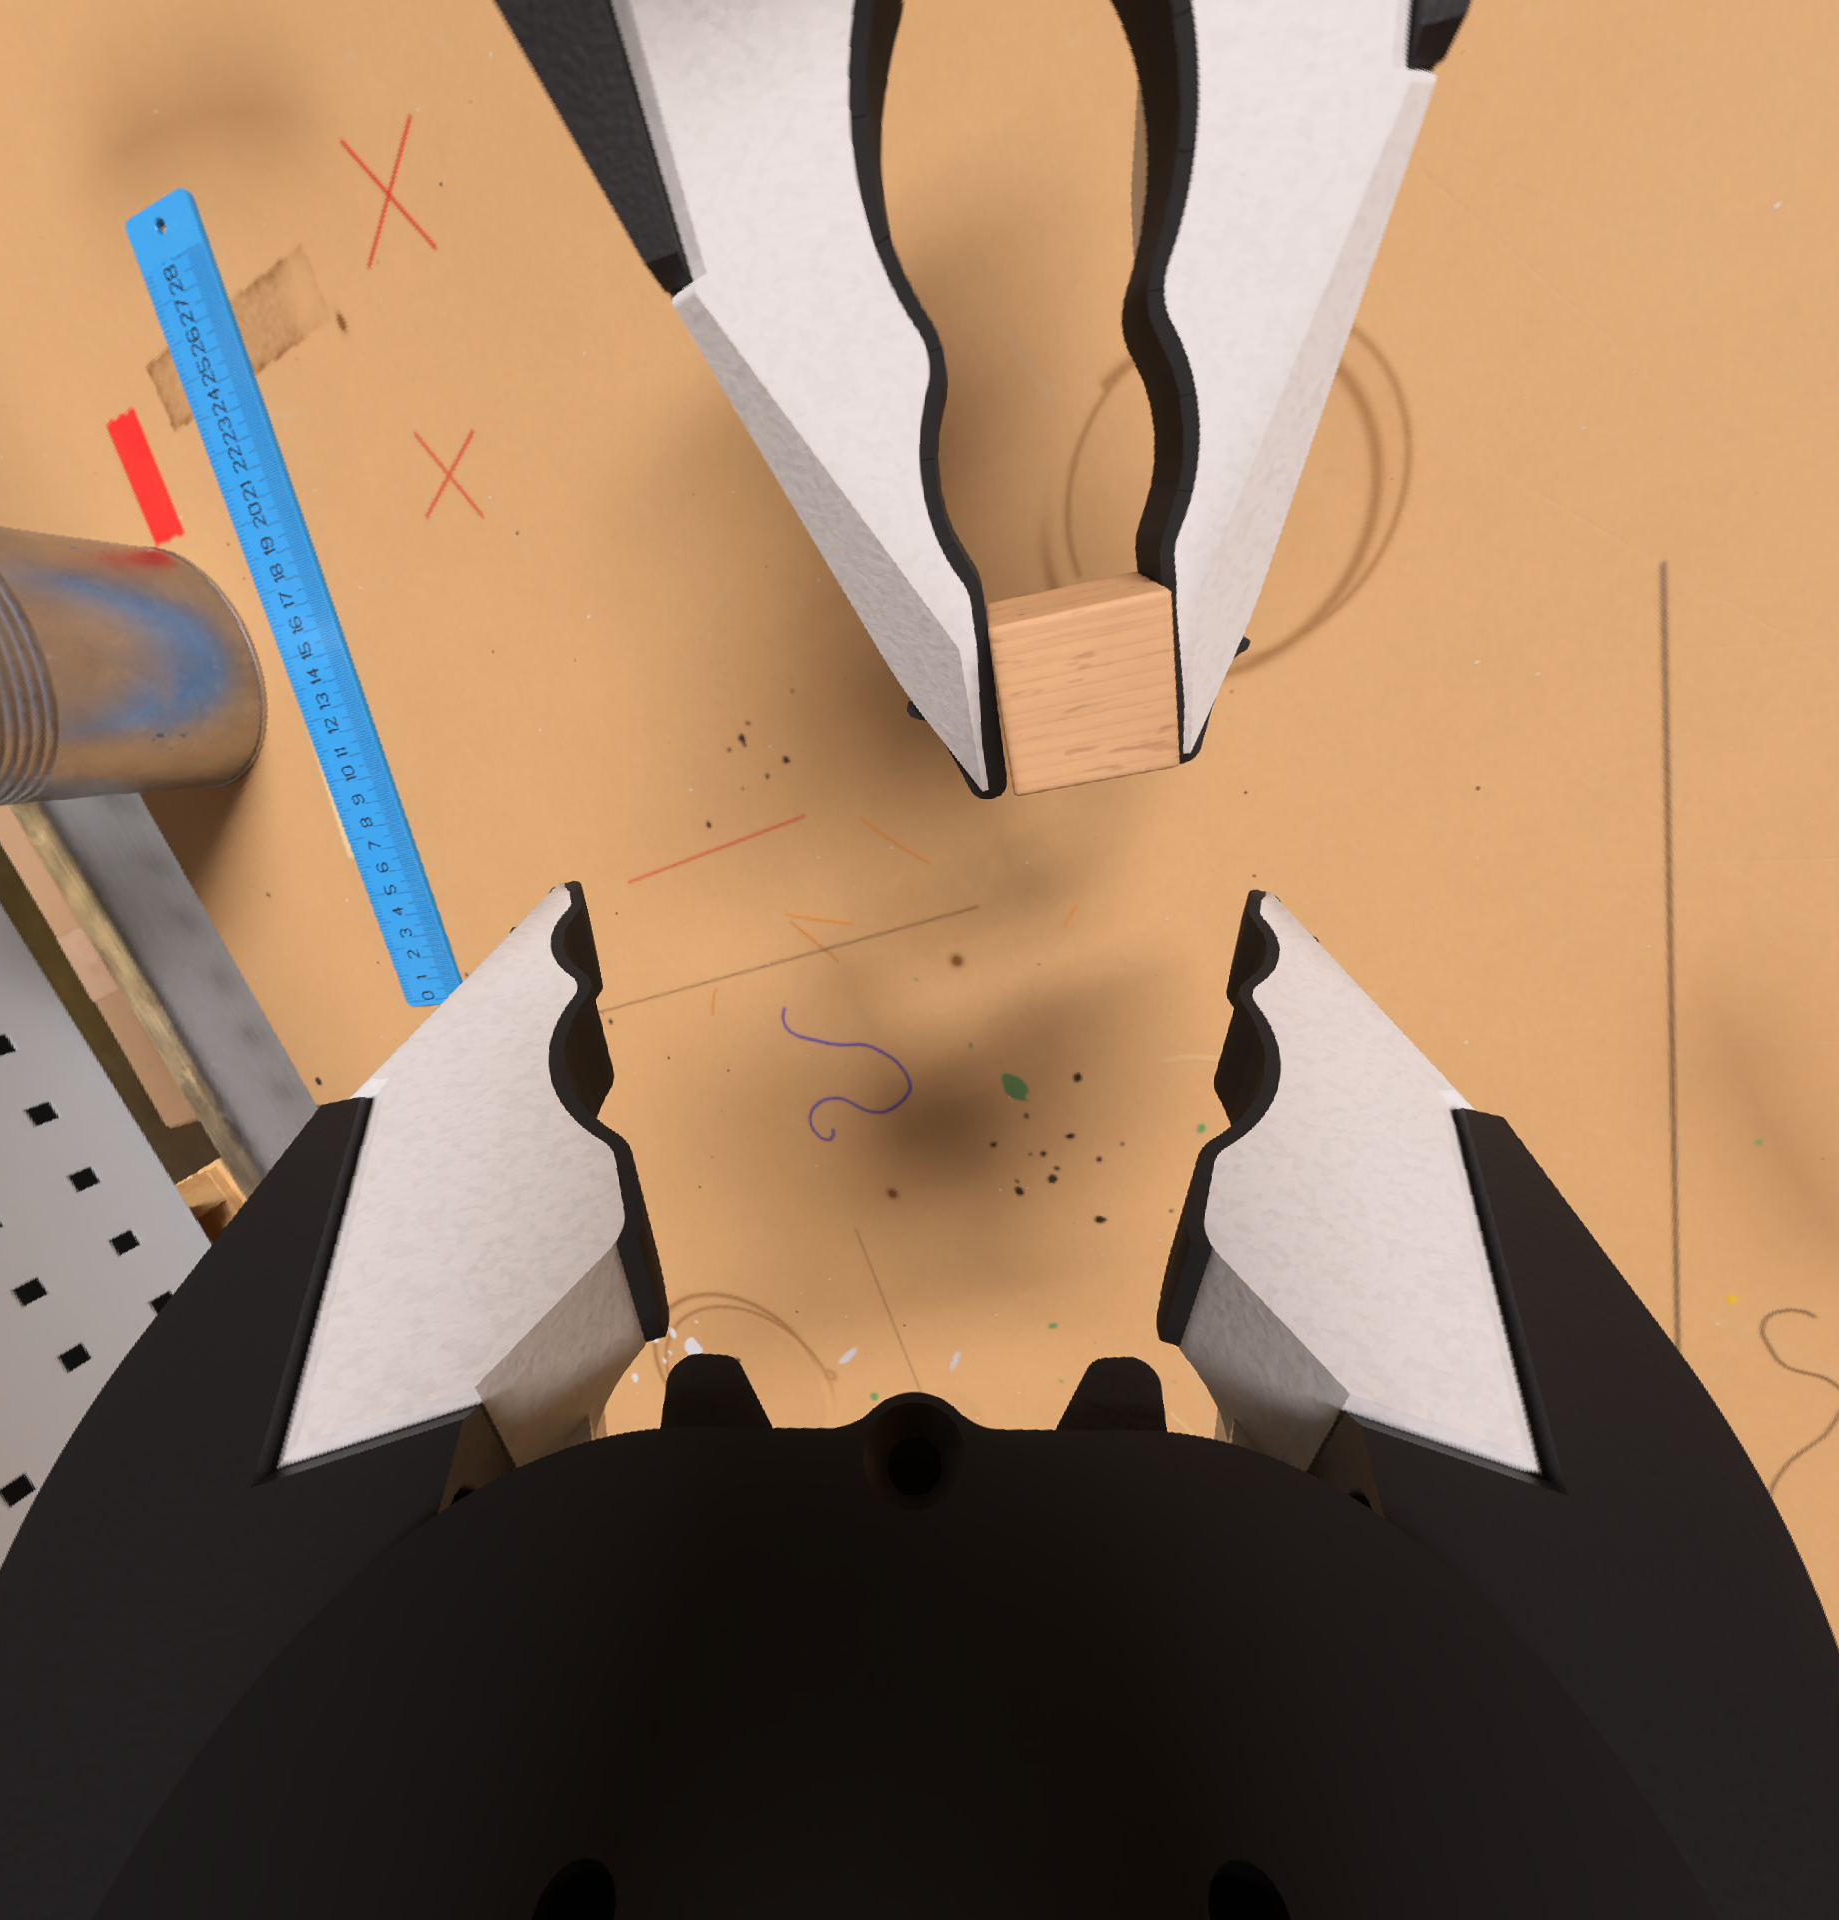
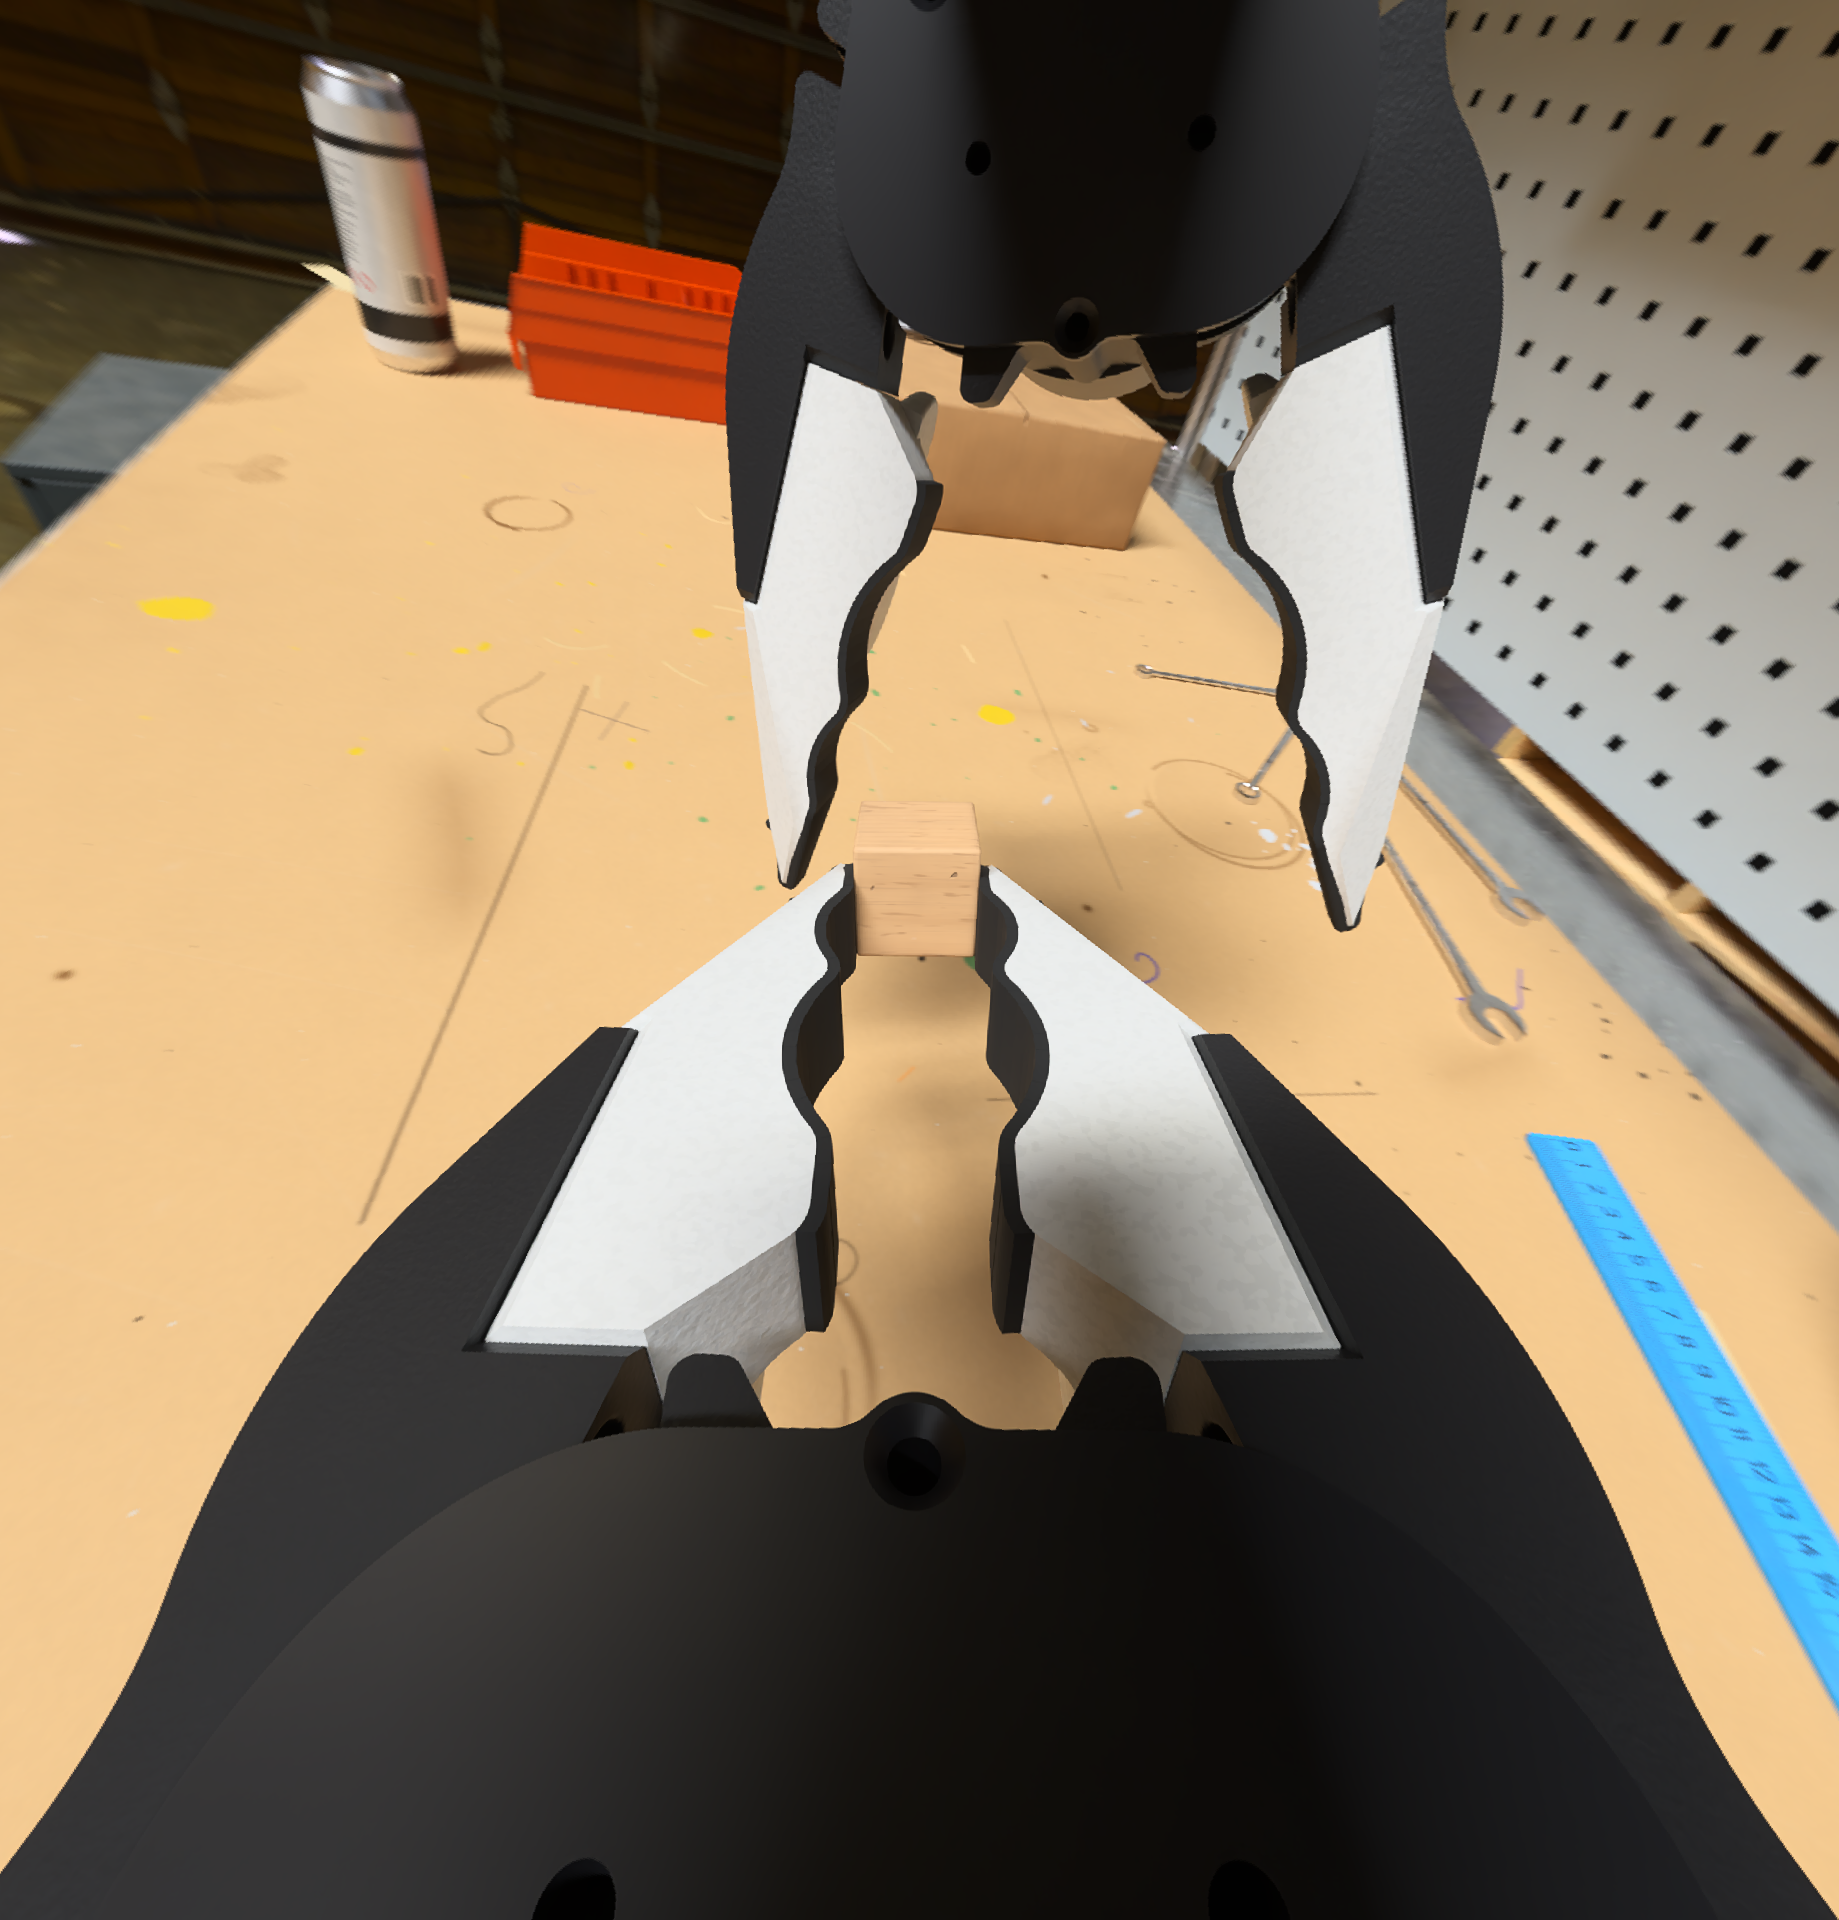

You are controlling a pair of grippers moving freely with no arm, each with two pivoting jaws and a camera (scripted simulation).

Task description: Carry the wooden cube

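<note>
The wooden cube [image 2: 915,878] is small and pale, and is gripped between the fingertips of my right gripper [image 2: 915,875], which is shut on it and holds it above the tan tabletop [image 2: 271,831]. In the left wrist view the cube [image 1: 1086,686] sits in the right gripper [image 1: 1089,769], which comes in from the top. My left gripper [image 1: 915,899] is open and empty, its jaws wide apart, just short of the cube. In the right wrist view the left gripper [image 2: 1066,894] faces mine from above, its fingertips on either side of the cube without touching it.
A blue ruler [image 1: 281,592] lies on the table, also in the right wrist view [image 2: 1725,1423]. A metal cylinder [image 1: 94,665] and a pegboard [image 1: 42,1195] are beside it. A can [image 2: 380,208], an orange bin [image 2: 624,322], a cardboard box [image 2: 1040,478] and wrenches [image 2: 1455,935] lie farther off.
</note>
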